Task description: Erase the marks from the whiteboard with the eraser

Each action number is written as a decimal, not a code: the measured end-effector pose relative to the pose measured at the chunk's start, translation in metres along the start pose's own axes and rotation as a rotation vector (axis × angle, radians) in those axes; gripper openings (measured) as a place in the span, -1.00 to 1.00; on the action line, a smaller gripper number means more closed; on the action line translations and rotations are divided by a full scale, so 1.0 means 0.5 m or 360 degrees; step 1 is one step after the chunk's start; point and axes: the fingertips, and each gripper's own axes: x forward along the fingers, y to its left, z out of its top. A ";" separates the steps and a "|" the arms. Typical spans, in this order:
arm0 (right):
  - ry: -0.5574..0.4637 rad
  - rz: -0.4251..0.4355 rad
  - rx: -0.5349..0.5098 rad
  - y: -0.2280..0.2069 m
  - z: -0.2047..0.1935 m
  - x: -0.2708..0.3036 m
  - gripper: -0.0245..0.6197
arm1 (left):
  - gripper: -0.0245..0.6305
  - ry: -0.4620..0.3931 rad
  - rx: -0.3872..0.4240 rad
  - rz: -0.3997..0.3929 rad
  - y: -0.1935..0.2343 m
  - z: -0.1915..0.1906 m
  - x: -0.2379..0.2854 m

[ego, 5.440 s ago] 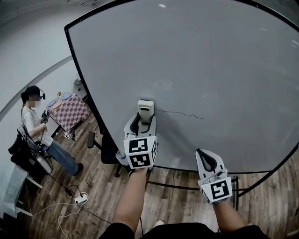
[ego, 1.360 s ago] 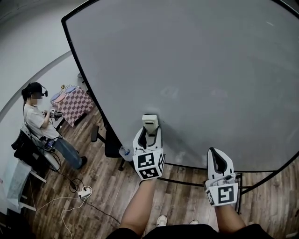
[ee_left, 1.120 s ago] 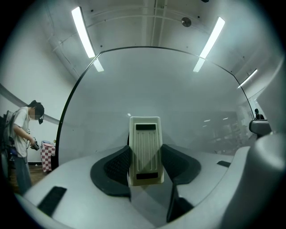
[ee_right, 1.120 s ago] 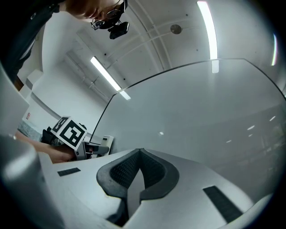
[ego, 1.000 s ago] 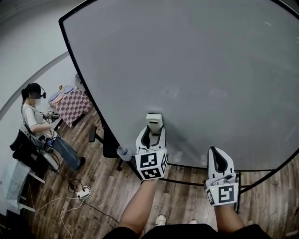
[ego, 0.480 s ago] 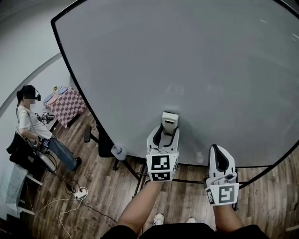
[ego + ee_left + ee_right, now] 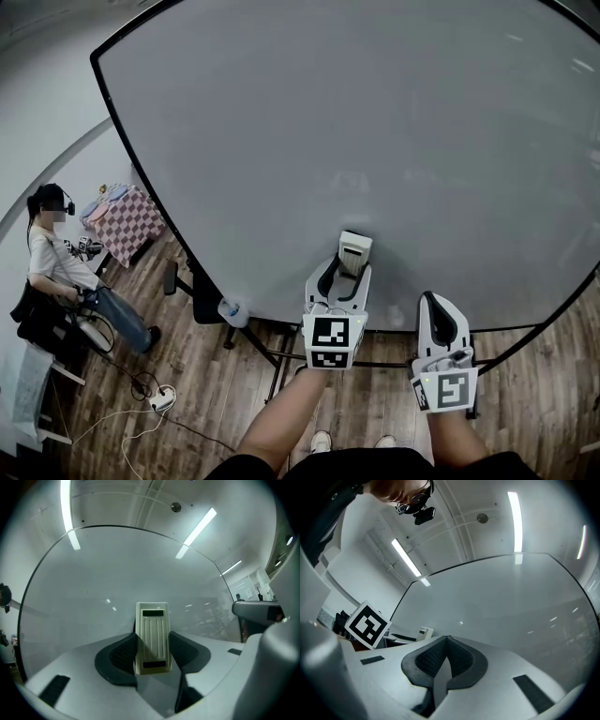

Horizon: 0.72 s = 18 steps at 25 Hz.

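Fingers [image 7: 119, 656] of the left gripper [image 7: 345, 274] clenched on the eraser [image 7: 152, 637], a pale ribbed block squeezed between them at its lower end; its long axis runs straight out along the fingers, its far end reaching past their tips toward the whiteboard [image 7: 375, 122]; it seems to touch low on the board's face, though contact cannot be confirmed. Right gripper [image 7: 439, 323] hangs just beside the left, nearer the person, its fingers [image 7: 429, 660] closed together on nothing; the left is the one placed to wipe. Beyond the eraser the board spreads upward and to both sides; no marks can be made out on it, so the erasing looks nearly or wholly done.
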 end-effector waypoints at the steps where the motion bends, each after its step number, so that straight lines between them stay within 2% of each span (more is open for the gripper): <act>1: -0.0002 0.0003 -0.0003 0.001 0.003 -0.003 -0.87 | -0.21 -0.0009 -0.0004 -0.0004 -0.003 0.005 -0.004; 13: 0.0022 0.0004 -0.0100 -0.011 0.019 -0.011 -0.87 | -0.20 -0.0192 -0.0055 0.0015 0.002 0.085 -0.103; 18: 0.0026 0.0020 -0.0146 -0.017 0.034 -0.014 -0.87 | -0.20 -0.0170 -0.0045 0.0081 0.019 0.065 -0.165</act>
